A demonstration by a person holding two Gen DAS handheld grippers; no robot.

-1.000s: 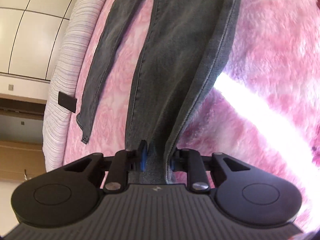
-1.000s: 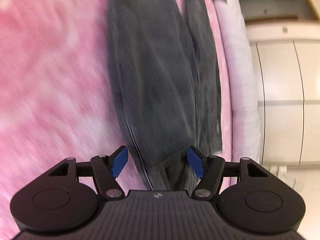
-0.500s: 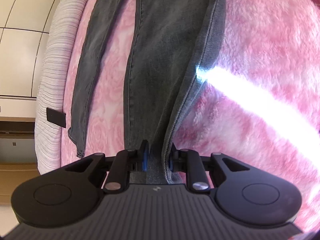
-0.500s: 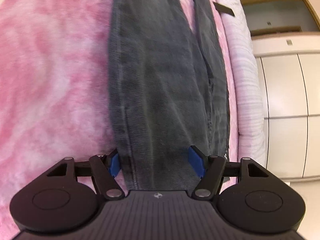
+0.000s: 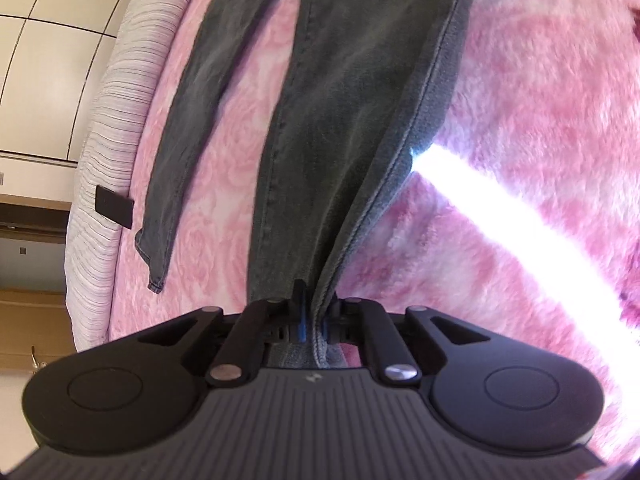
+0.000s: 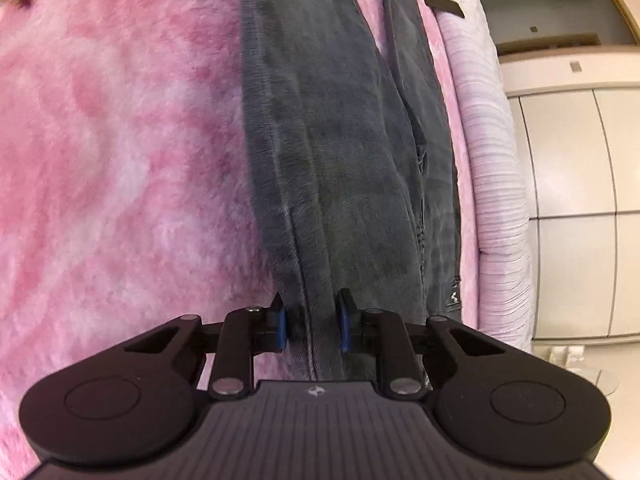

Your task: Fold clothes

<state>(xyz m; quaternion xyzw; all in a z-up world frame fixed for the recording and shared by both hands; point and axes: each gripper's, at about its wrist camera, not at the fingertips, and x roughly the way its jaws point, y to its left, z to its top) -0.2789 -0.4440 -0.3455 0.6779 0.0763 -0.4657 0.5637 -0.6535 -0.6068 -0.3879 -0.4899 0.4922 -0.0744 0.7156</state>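
Observation:
Dark grey jeans point(image 5: 340, 120) lie stretched out on a pink fluffy blanket point(image 5: 520, 120), with one leg running off to the left. My left gripper point(image 5: 314, 320) is shut on the near end of the wider part, the seam edge pinched tight between its blue pads. In the right wrist view the jeans point(image 6: 340, 160) gather into a narrow fold at my right gripper point(image 6: 313, 328). Its jaws are closing, with that bunched fabric between the blue pads and pressed by them.
The blanket point(image 6: 120, 160) covers a bed with a striped mattress edge point(image 5: 116, 120) point(image 6: 492, 160) that bears a black tag point(image 5: 114, 206). Cream wardrobe doors point(image 6: 580, 200) stand beyond the bed. A bright strip of sunlight point(image 5: 520, 220) crosses the blanket.
The right jaws have gone from wide apart to narrow, gathering the jeans between them after moving down onto the cloth. The left jaws have tightened on the fabric.

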